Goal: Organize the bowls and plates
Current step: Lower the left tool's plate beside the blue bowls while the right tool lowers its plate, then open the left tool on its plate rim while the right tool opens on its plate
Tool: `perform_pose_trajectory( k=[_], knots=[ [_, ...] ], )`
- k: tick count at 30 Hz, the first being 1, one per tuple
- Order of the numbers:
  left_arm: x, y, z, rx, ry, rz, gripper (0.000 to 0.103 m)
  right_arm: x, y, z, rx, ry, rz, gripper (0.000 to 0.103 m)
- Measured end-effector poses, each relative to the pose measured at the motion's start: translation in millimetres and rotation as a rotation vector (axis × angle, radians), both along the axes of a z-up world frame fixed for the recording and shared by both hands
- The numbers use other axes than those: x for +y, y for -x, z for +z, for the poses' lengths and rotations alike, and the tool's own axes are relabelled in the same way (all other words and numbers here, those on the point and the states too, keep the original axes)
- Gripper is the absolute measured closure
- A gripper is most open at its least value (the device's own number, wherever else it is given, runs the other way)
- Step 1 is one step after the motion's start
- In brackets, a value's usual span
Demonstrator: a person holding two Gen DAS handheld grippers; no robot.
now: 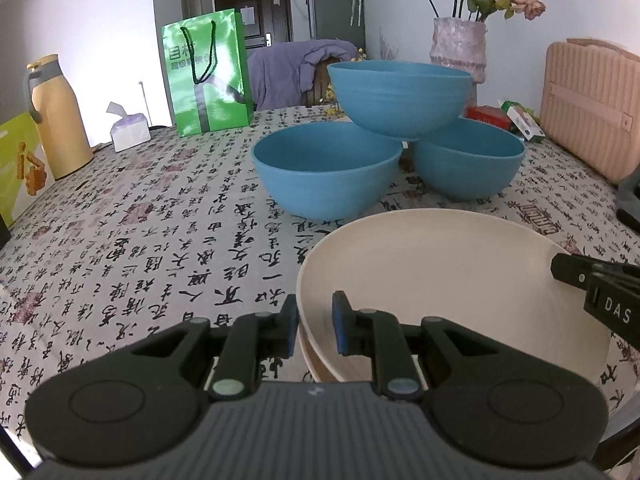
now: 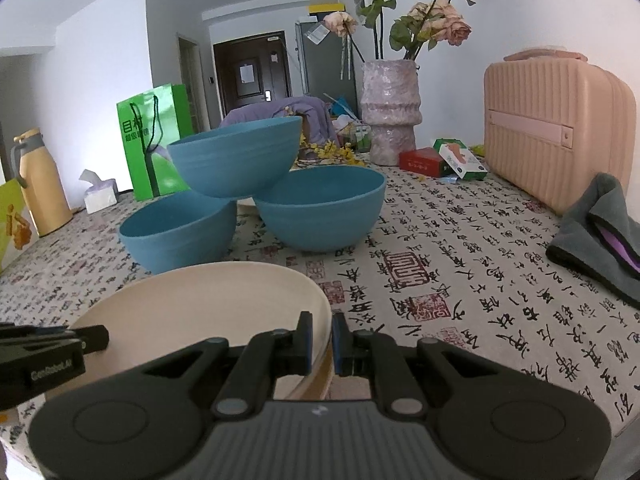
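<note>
A cream plate sits low over the patterned tablecloth, held from both sides. My left gripper straddles its left rim, pads close on either side of the lip. My right gripper is shut on the right rim. Each gripper also shows at the edge of the other's view. A darker tan rim shows just beneath the plate. Behind it, two blue bowls stand side by side. A third blue bowl rests on their rims, tilted in the right wrist view.
A green paper bag, a yellow thermos and a tissue pack stand at the back left. A vase of flowers, small boxes, a pink case and a grey cloth occupy the right.
</note>
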State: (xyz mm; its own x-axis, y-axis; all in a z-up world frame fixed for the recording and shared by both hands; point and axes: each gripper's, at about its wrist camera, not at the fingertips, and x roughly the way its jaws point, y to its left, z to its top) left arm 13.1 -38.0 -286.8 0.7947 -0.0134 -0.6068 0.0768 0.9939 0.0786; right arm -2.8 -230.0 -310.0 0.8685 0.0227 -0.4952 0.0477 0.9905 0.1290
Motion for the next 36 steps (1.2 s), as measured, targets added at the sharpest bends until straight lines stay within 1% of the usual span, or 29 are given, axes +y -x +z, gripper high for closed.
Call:
perform_pose_trajectory(
  k=[3, 6, 10, 15, 22, 25, 26, 28, 29, 30, 31, 32, 33, 34, 35, 36],
  knots=[
    [-2, 1, -2, -0.011, -0.018, 0.001, 0.085, 0, 0, -3, 0.003, 0.007, 0.002, 0.093],
    [-4, 1, -4, -0.015, -0.035, 0.003, 0.085, 4, 0, -5, -0.003, 0.034, 0.002, 0.093],
    [-10, 1, -9, -0.023, -0.087, 0.006, 0.085, 7, 1, -6, -0.013, 0.060, 0.002, 0.093],
    [-18, 6, -14, -0.048, -0.144, -0.002, 0.085, 8, 1, -9, -0.010, 0.063, 0.000, 0.094],
    [-16, 6, -14, -0.044, -0.136, -0.002, 0.085, 7, 1, -10, -0.009, 0.064, 0.003, 0.093],
    [-10, 5, -14, -0.028, -0.103, 0.003, 0.083, 3, 1, -8, -0.004, 0.030, 0.007, 0.090],
    [-7, 5, -13, -0.023, -0.087, 0.007, 0.081, 1, 3, -7, -0.008, 0.016, 0.008, 0.090],
    [3, 4, -9, -0.015, -0.035, 0.018, 0.067, -5, 5, -3, -0.014, -0.009, 0.008, 0.088],
    [8, 4, -7, -0.014, -0.012, 0.023, 0.064, -8, 7, -1, -0.017, -0.027, 0.014, 0.082],
    [13, 5, -4, -0.016, 0.014, 0.025, 0.061, -11, 8, 1, -0.019, -0.048, 0.020, 0.071],
    [18, 7, -2, -0.019, 0.032, 0.024, 0.057, -15, 10, 4, -0.022, -0.071, 0.027, 0.063],
    [21, 8, 1, -0.024, 0.046, 0.024, 0.054, -18, 11, 6, -0.027, -0.089, 0.029, 0.046],
    [25, 11, 5, -0.034, 0.056, 0.022, 0.044, -21, 13, 9, -0.033, -0.103, 0.035, 0.032],
    [29, 13, 8, -0.049, 0.068, 0.020, 0.029, -23, 15, 11, -0.038, -0.111, 0.042, 0.027],
    [32, 16, 12, -0.066, 0.083, 0.016, 0.023, -25, 16, 14, -0.043, -0.116, 0.049, 0.018],
    [35, 18, 15, -0.079, 0.093, 0.012, 0.015, -27, 17, 18, -0.047, -0.119, 0.056, 0.012]
  ],
)
